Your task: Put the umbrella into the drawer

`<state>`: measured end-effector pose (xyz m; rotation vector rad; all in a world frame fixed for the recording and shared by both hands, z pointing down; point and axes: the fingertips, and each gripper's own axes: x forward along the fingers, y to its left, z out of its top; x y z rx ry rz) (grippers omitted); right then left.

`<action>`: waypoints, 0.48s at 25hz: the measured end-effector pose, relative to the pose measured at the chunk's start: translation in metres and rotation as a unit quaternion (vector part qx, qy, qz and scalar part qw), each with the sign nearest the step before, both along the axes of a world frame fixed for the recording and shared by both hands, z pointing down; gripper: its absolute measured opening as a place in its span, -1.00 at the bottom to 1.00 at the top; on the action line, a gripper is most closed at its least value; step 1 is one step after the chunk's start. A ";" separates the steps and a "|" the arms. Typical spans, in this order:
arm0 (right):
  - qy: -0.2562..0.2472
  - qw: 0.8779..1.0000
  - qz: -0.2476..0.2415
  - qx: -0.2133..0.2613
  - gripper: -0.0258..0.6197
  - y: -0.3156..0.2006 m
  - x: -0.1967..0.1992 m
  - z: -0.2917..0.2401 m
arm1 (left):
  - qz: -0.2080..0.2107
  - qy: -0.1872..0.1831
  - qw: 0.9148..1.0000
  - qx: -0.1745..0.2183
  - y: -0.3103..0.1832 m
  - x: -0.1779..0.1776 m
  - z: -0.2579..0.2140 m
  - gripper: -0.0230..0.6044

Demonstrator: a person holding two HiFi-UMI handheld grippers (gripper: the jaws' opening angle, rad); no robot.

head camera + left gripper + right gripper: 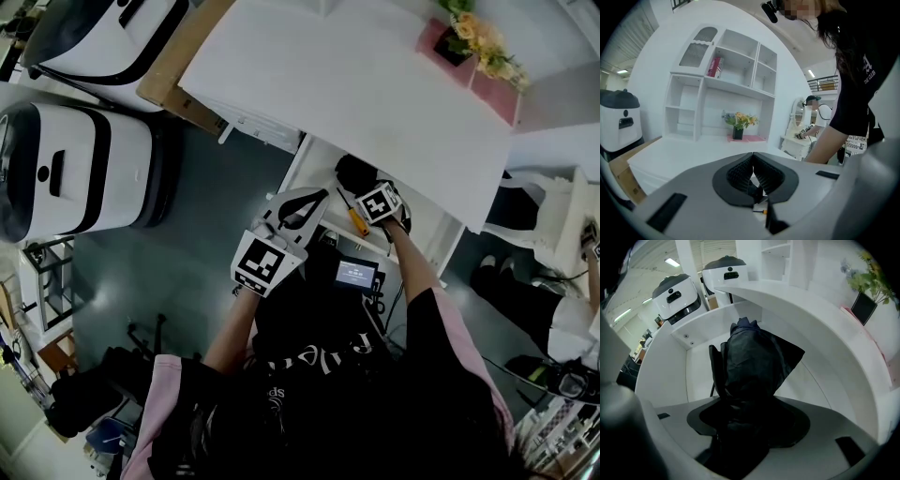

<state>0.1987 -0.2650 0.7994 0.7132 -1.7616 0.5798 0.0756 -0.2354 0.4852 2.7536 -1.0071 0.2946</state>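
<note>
Umbrella cloth, black and folded, sits gripped between the jaws of your right gripper, and its far end points down into the open drawer. From your head view the umbrella is a dark bundle inside the drawer, which is pulled out from under the near edge of the white bench. You cannot tell whether the cloth touches the drawer's bottom. Your right gripper is over the drawer, just near of the umbrella. Your left gripper is to its left, by the drawer's left wall. The left gripper's jaws are pressed together with nothing between them. Flowers stand at the far right of the bench.
</note>
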 end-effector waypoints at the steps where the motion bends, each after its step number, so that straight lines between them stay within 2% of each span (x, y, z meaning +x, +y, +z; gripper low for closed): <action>1: 0.003 1.000 0.000 0.000 -0.06 -0.001 0.000 0.002 | 0.001 0.001 1.000 -0.004 -0.001 -0.003 0.005 -0.88; 5: 0.020 1.000 0.001 0.003 -0.06 0.001 0.000 0.010 | 0.000 0.001 1.000 -0.021 -0.003 -0.012 0.016 -0.88; 12: 0.030 1.000 -0.005 -0.005 -0.06 0.003 -0.002 0.015 | 0.011 0.001 1.000 -0.027 -0.002 -0.018 0.018 -0.88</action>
